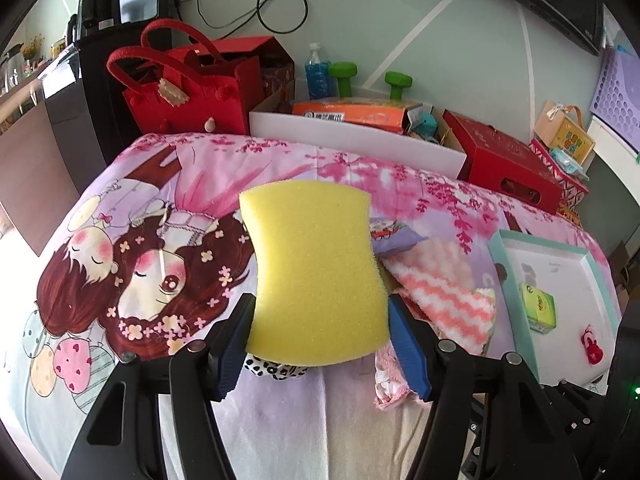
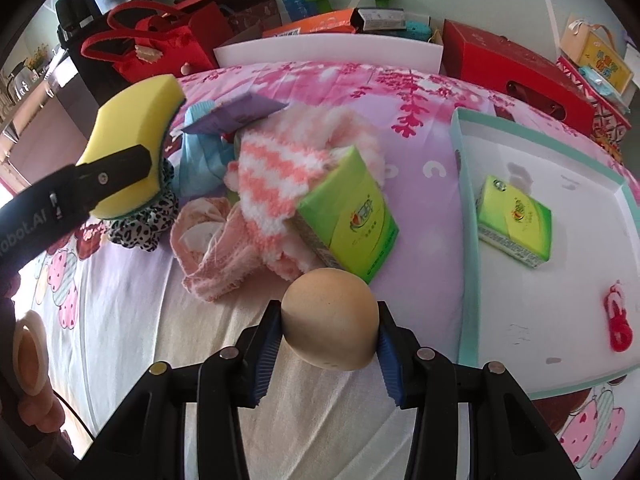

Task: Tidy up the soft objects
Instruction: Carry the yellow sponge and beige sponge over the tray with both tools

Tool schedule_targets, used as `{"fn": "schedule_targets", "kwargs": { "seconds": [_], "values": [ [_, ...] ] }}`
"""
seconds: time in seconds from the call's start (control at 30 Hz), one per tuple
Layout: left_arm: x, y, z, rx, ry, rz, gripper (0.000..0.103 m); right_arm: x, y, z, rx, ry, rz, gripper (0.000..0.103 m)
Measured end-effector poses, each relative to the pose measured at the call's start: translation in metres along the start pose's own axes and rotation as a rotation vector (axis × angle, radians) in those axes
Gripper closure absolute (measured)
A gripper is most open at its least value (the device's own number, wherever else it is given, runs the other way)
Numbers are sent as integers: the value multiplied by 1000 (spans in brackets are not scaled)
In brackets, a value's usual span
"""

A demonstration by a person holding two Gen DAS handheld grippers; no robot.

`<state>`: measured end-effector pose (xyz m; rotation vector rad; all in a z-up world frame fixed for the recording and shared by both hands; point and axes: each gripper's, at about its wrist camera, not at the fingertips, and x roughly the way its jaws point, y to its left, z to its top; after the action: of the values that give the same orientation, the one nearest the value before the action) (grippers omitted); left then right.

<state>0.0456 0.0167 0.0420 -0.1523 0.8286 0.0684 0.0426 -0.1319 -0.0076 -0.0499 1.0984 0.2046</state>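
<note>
Left tongs (image 1: 320, 344): pinching the yellow sponge (image 1: 316, 272), long axis toward 12 o'clock.
Right tongs (image 2: 329, 346): pinching a tan ball (image 2: 330, 318).
Tray (image 2: 466, 216): at 2 o'clock of the right tongs, nearer that hand.
Pile: striped cloth (image 2: 276, 184) at 11 o'clock.

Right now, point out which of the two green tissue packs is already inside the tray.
The green tissue pack lying flat on the white floor of the teal-rimmed tray. The other pack leans tilted against the striped fluffy cloth, outside it.
</note>
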Motion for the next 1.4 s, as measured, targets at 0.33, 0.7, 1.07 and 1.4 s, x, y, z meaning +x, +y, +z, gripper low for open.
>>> {"fn": "schedule_targets", "kwargs": {
  "seconds": [0.33, 0.7, 1.07, 1.4],
  "values": [
    [-26, -4, 7, 8, -75, -18, 36, -25, -4, 5, 4, -79, -4, 56],
    [-29, -43, 6, 80, -83, -86, 36, -42, -46, 4, 111, -130, -60, 56],
    [-26, -123, -4, 230, -64, -196, 36, -53, -128, -5, 307, -148, -206, 56],
    [-12, -185, -23, 351, -23, -288, 36, -69, -198, -25, 463, -160, -350, 56]
  ]
}}
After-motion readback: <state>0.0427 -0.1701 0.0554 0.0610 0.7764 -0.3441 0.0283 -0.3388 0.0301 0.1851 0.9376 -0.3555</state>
